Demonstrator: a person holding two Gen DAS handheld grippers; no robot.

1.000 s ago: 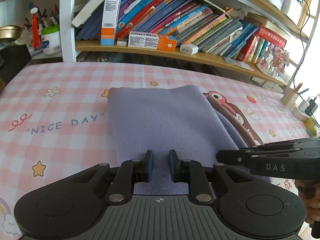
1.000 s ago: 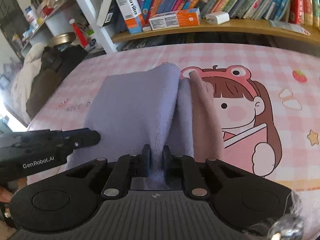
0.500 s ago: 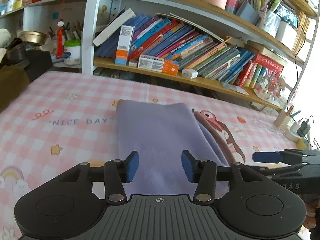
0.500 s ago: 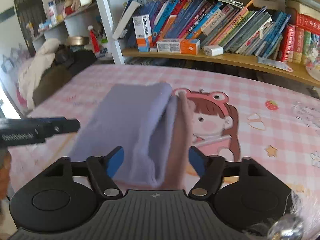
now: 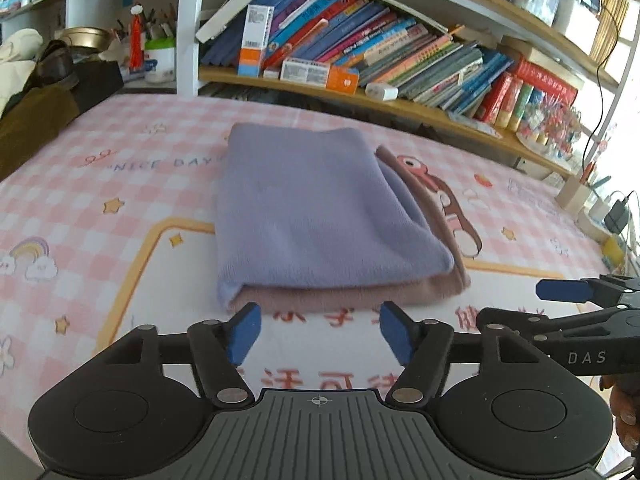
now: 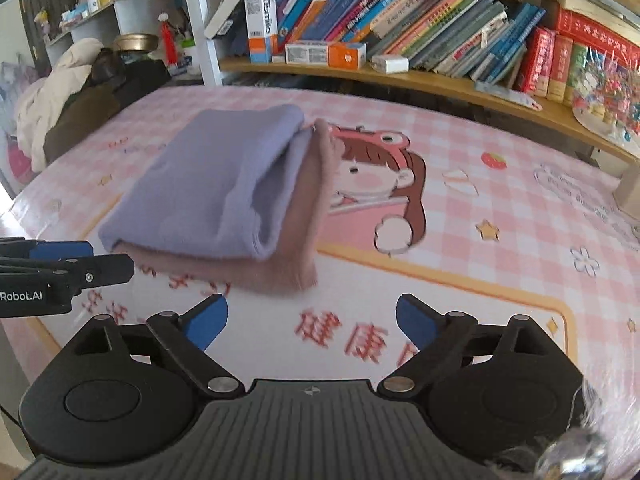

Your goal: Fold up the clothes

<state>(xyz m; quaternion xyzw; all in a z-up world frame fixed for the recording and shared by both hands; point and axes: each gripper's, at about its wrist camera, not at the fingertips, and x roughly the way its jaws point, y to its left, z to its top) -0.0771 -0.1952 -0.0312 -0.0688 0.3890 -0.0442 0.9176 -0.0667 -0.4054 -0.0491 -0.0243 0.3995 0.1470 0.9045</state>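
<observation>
Folded clothes (image 5: pixel 320 216) lie just beyond both opening, empty tools (image 5: pixel 318 334) (image 6: pixel 312 320).

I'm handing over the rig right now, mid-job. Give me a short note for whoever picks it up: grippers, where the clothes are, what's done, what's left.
Left hand-held gripper: jaws opening, nothing between them, just short of the garment's near edge.
Right hand-held gripper: jaws opening, also empty, clear of the cloth.
Clothes: one folded garment, lavender on top with a dusty pink layer under it, lies flat on the pink checked table cover, touched by neither gripper.
Done: the garment is folded into a compact rectangle.
Left: the pink layer sticks out along the right and near edges; perhaps square it up. No other loose garment shows on the cover.
</observation>
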